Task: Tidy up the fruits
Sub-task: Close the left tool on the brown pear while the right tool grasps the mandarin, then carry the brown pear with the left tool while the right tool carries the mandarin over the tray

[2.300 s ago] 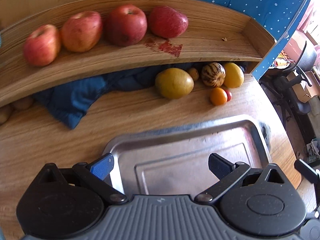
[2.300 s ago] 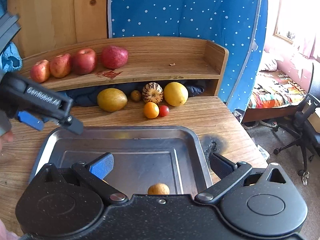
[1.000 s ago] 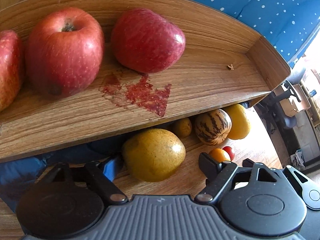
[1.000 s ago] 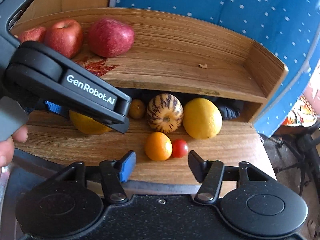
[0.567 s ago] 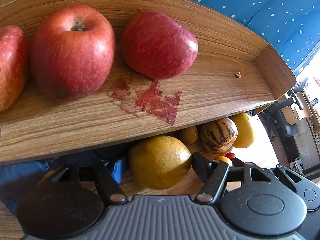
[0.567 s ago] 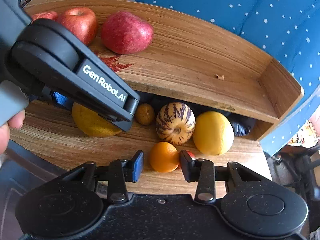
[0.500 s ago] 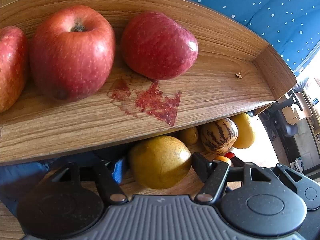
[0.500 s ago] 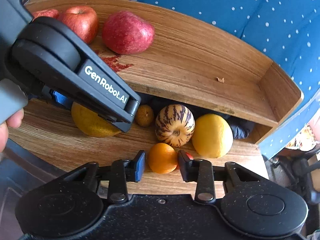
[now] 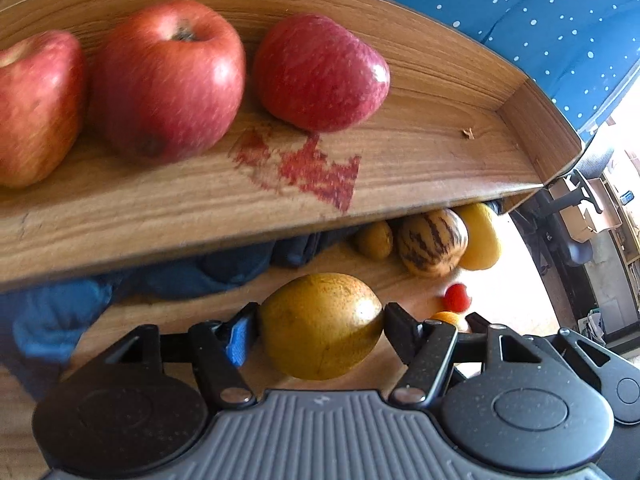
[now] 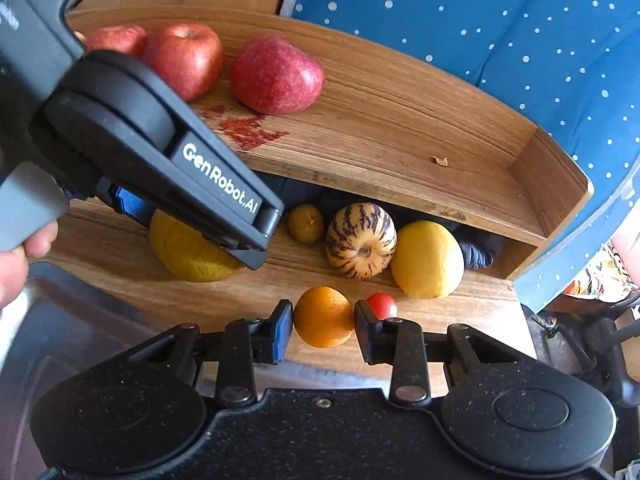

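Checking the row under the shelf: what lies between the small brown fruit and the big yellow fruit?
The striped melon lies between small brown fruit and yellow fruit, clearest in the right wrist view.

A curved wooden shelf [image 10: 400, 128] carries a red stain [image 9: 308, 168]. Behind the shelf hangs blue fabric with white dots [image 10: 500, 20]. Under the shelf lies a dark blue cloth [image 9: 192, 272]. Right of the shelf stands an office chair [image 9: 568, 232].

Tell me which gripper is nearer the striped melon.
Right, though narrowly. The right gripper, shut on the small orange, sits just in front of the striped melon. The left gripper grips the yellow-brown fruit, farther left.
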`<state>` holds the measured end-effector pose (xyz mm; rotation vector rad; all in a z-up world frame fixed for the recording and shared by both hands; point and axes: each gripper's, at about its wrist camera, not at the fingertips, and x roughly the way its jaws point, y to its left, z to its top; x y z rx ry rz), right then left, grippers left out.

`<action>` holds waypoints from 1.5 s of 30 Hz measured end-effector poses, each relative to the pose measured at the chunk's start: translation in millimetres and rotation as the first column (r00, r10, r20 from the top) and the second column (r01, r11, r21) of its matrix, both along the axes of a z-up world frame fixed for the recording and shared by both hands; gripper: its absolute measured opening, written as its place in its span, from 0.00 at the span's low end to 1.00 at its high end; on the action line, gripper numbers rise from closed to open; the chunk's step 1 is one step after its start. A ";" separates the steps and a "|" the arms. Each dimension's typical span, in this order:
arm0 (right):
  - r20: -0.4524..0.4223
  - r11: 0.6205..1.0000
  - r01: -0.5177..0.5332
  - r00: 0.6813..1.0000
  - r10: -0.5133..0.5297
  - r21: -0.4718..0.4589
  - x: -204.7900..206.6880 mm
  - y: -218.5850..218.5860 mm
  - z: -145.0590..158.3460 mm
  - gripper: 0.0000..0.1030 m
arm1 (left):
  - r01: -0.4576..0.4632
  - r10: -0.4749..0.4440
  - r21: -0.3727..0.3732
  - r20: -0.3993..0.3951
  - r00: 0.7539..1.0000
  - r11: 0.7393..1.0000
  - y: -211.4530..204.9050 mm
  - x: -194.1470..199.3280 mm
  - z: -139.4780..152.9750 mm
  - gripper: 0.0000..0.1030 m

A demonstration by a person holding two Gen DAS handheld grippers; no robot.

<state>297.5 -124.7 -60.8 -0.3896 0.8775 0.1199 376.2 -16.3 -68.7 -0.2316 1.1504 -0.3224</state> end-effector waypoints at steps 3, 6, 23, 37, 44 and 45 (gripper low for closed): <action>0.008 1.000 -0.001 1.000 0.001 0.019 -13.8 1.0 6.9 0.34 | 0.004 -0.004 0.001 0.000 1.000 1.000 3.3 -11.4 4.3 0.69; 0.017 0.999 -0.006 1.000 0.005 0.038 -25.9 2.1 14.1 0.34 | 0.014 -0.014 0.010 0.007 1.000 1.000 6.2 -24.1 9.9 0.69; 0.031 0.971 -0.165 0.986 0.162 0.171 -126.5 25.5 49.9 0.35 | -0.083 0.083 0.038 -0.001 0.997 0.996 36.6 -119.4 33.4 0.69; -0.032 0.945 -0.211 0.974 0.226 0.250 -188.8 37.1 53.1 0.35 | -0.107 0.109 0.054 -0.032 0.994 0.993 45.6 -180.2 29.1 0.69; -0.081 0.945 -0.196 0.971 0.224 0.262 -200.5 38.0 42.4 0.35 | -0.105 0.108 0.060 -0.038 0.993 0.993 43.2 -198.7 27.0 0.69; -0.083 0.946 -0.197 0.971 0.225 0.259 -201.1 38.5 41.3 0.35 | -0.106 0.108 0.059 -0.036 0.993 0.993 42.1 -200.1 26.6 0.69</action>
